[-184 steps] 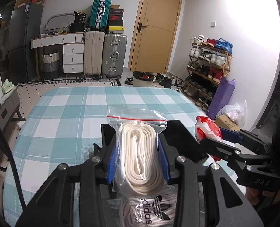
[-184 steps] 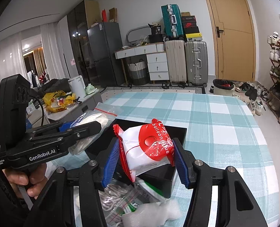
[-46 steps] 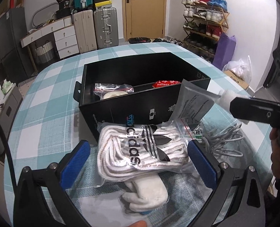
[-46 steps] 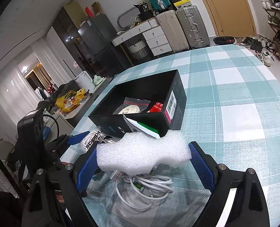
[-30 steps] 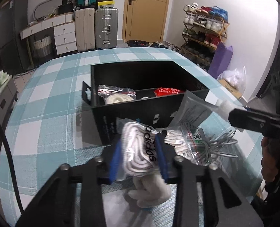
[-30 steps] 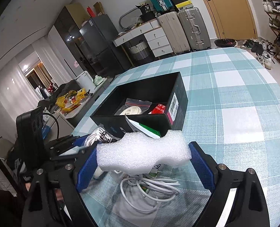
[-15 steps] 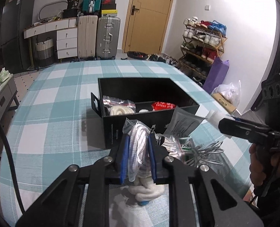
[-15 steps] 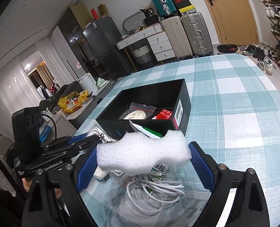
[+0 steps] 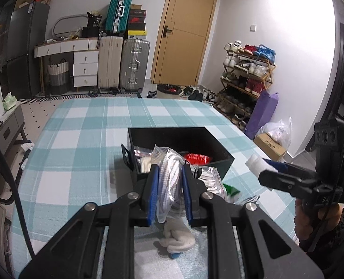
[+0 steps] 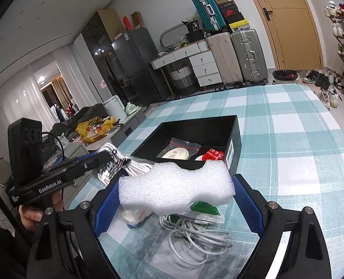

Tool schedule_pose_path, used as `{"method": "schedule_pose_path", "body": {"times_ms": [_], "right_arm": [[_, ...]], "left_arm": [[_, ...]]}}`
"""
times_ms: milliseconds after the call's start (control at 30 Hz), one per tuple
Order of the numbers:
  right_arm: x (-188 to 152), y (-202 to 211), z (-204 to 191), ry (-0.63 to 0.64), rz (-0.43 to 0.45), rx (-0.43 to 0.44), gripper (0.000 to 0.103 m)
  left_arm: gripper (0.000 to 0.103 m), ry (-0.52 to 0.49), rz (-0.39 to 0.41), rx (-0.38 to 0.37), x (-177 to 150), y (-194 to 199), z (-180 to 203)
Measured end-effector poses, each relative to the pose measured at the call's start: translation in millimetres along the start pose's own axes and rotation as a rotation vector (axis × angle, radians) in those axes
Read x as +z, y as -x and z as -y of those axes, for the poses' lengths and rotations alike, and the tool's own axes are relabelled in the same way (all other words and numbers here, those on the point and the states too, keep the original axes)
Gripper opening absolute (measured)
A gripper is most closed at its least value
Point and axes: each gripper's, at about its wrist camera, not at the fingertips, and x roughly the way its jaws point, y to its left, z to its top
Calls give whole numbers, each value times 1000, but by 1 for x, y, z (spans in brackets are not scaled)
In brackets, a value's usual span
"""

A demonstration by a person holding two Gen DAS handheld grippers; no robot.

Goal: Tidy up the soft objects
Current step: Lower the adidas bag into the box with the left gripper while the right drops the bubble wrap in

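Note:
My left gripper (image 9: 169,172) is shut on a clear bag of white laces (image 9: 172,186) and holds it above the checked tablecloth, just in front of the black box (image 9: 220,150). From the right wrist view the same bag of laces (image 10: 116,162) juts out of the left gripper (image 10: 102,158). My right gripper (image 10: 176,182) grips a white foam piece (image 10: 175,191) across its width, near the box (image 10: 238,137). In the box lie a bagged white lace (image 10: 178,154) and a red-and-white packet (image 10: 212,155).
Below the foam lie a coiled white cable (image 10: 195,236) and a green-and-white packet (image 10: 205,211). A white sock (image 9: 178,240) lies under the left gripper. Hands hold both grippers. The table's near edges are close on both sides.
The left jaws, wide around the lace bag earlier, have closed on it and lifted it off the table toward the box. The right gripper has risen slightly with the foam.

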Motion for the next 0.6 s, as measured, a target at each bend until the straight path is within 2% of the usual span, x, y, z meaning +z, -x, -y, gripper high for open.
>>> {"method": "schedule_pose_path", "body": {"times_ms": [600], "right_arm": [[31,-19,-13,74,0,-34,92]], "left_arm": [[17,25,46,45,30,-20,-13]]}}
